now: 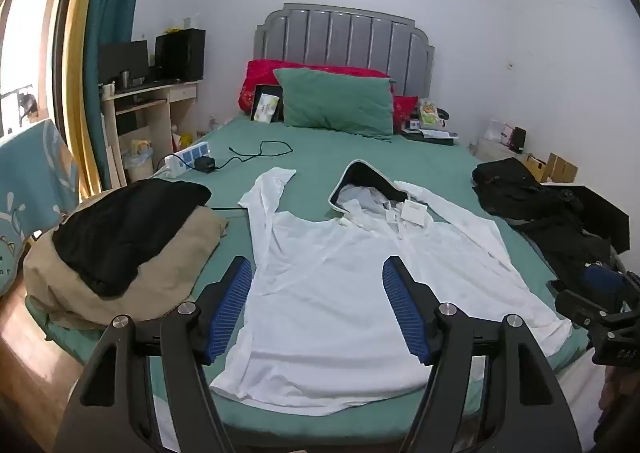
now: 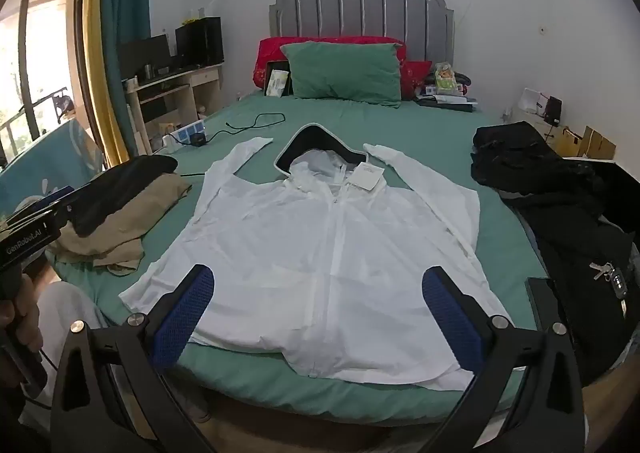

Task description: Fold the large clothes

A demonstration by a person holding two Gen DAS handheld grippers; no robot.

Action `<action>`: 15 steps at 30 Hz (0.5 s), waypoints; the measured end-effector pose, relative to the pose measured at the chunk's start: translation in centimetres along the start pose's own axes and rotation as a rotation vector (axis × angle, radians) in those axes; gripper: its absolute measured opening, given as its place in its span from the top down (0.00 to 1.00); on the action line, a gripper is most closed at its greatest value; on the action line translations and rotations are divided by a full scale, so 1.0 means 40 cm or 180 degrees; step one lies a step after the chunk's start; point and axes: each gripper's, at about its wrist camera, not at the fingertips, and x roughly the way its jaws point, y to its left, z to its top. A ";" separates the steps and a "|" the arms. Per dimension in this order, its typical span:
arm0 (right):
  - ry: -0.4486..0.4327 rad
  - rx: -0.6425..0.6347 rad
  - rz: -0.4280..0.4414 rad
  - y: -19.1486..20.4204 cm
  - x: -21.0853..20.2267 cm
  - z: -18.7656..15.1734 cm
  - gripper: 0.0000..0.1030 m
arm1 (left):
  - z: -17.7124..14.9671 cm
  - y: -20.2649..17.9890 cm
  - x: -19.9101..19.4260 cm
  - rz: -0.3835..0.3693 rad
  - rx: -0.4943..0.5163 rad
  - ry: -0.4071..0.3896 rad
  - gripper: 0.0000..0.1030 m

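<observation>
A white hooded jacket (image 1: 332, 285) lies spread flat, front up, on the green bed (image 1: 320, 157), sleeves angled toward the headboard, hood with dark lining open at the top. It also shows in the right wrist view (image 2: 332, 237), with a white tag by the collar. My left gripper (image 1: 318, 285) is open and empty, held above the jacket's lower hem at the foot of the bed. My right gripper (image 2: 318, 293) is open and empty, also above the hem. The left gripper's body shows at the left edge of the right wrist view (image 2: 32, 229).
A tan and black clothes pile (image 1: 120, 253) sits at the bed's left edge. Black clothes (image 1: 532, 205) with keys (image 2: 612, 277) lie at the right. Pillows (image 1: 336, 101), a power strip and cable (image 1: 224, 161) lie toward the headboard. A desk (image 1: 152, 105) stands at the left.
</observation>
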 end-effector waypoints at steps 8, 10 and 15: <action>0.0059 -0.0054 -0.0043 0.000 0.000 0.006 0.00 | 0.006 -0.001 0.001 0.0005 0.0030 -0.0065 0.31; 0.0047 -0.0053 -0.0046 0.001 -0.007 0.015 0.00 | 0.014 -0.001 -0.003 0.0006 0.0049 -0.0093 0.31; 0.0038 -0.0053 -0.0040 0.000 -0.007 0.022 0.00 | 0.015 -0.007 0.001 0.0010 0.0068 -0.0117 0.31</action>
